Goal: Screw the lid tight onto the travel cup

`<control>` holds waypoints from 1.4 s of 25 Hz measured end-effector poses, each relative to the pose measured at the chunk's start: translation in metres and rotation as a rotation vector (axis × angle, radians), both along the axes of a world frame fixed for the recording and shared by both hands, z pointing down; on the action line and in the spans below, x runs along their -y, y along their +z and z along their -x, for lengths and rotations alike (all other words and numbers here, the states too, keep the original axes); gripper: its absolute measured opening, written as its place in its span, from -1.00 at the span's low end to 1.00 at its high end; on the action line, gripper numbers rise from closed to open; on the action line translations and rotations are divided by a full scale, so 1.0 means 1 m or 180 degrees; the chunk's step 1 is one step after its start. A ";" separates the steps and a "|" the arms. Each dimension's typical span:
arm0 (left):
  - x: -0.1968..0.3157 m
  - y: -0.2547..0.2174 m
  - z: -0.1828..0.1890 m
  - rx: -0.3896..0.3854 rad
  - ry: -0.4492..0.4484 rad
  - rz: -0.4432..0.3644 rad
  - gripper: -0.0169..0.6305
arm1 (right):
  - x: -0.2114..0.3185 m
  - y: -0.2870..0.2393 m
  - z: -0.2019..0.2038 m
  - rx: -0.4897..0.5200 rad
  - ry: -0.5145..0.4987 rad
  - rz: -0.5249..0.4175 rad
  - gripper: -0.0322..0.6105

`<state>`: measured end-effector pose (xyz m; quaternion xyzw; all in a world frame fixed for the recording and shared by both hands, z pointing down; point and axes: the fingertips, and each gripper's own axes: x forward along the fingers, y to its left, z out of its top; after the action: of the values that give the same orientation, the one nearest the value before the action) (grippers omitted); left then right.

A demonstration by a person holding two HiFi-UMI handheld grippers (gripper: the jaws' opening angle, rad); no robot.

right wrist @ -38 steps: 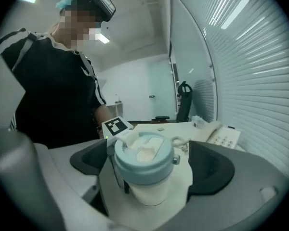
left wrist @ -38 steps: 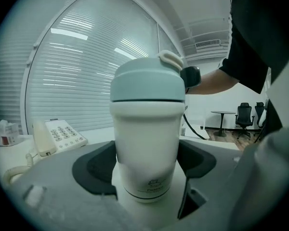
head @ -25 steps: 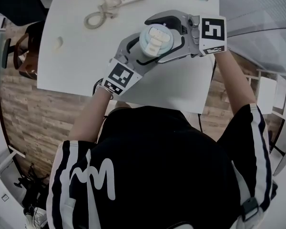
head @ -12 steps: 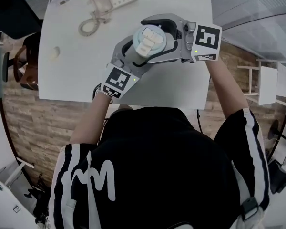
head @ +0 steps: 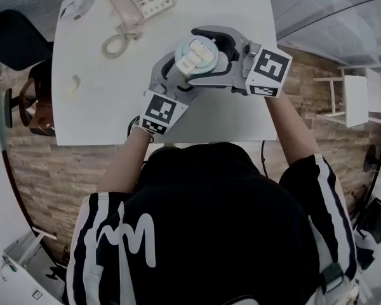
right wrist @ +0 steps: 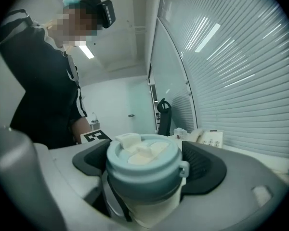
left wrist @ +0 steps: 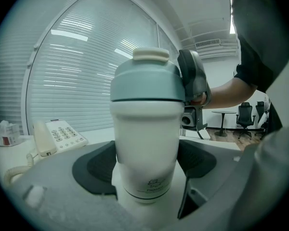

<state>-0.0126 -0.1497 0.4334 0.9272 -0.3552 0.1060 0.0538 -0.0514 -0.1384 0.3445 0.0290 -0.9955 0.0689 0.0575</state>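
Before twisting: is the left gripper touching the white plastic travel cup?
Touching: left gripper view shows the left gripper's dark pads pressed against both sides of the white travel cup.

- The travel cup (left wrist: 145,143) has a small emblem and a line of print low on its white body, too small to read.
- The telephone (left wrist: 58,136), left of the cup, has illegible keypad figures.
- The person's black top (head: 209,234), below the cup in the head view, bears a large white m-like mark.
- The cube (head: 160,112) on the left gripper (head: 178,75) and the cube (head: 267,68) on the right gripper (head: 200,53), both beside the cup, show black-and-white square codes.
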 end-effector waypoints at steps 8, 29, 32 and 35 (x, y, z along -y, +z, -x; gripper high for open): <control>-0.001 0.000 0.000 0.0003 0.0003 0.0000 0.29 | 0.005 0.000 -0.003 0.0047 0.0639 -0.0014 0.54; 0.000 0.002 0.000 0.0031 0.0096 0.0024 0.29 | 0.014 0.003 -0.005 0.0039 0.1711 -0.0125 0.54; 0.000 0.002 0.000 0.0071 0.0134 0.0043 0.30 | 0.015 0.004 -0.005 0.0029 0.1749 -0.0081 0.54; 0.000 0.001 0.000 0.0107 0.0141 0.0025 0.30 | 0.014 0.003 -0.007 0.0038 0.1756 -0.0037 0.54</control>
<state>-0.0127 -0.1496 0.4340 0.9327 -0.3350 0.1241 0.0491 -0.0448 -0.1523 0.3475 0.2989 -0.9507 0.0765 0.0305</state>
